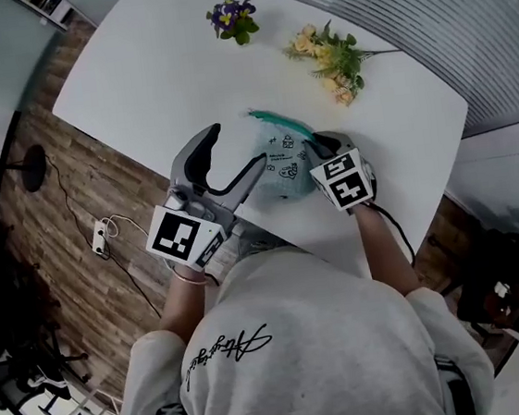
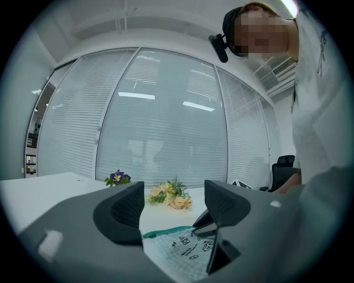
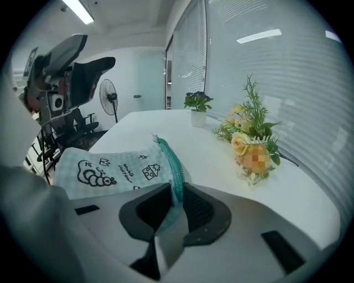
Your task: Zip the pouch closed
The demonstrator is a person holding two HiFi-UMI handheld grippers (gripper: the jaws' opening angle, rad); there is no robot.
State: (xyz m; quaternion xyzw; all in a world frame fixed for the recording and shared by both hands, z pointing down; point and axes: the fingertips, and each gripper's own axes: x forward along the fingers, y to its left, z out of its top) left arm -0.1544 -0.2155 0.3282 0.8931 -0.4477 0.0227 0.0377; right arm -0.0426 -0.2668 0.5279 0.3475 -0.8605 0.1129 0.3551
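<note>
A pale blue-green checked pouch (image 1: 282, 160) with small printed drawings lies on the white table (image 1: 148, 84) near its front edge. Its teal zipper (image 1: 280, 123) runs along the far side. My right gripper (image 1: 325, 143) is at the pouch's right end; in the right gripper view the right gripper (image 3: 176, 200) is shut on the pouch (image 3: 105, 168) at the zipper's (image 3: 169, 157) near end. My left gripper (image 1: 235, 153) stands open at the pouch's left side, level with the table. In the left gripper view the left gripper (image 2: 174, 207) holds nothing, with the pouch (image 2: 180, 249) below and beyond it.
A small bunch of purple flowers (image 1: 233, 16) and a spray of yellow flowers (image 1: 330, 54) lie at the table's far side, beyond the pouch. The table's front edge is close to my body. A fan (image 1: 22, 166) and cables are on the wooden floor at left.
</note>
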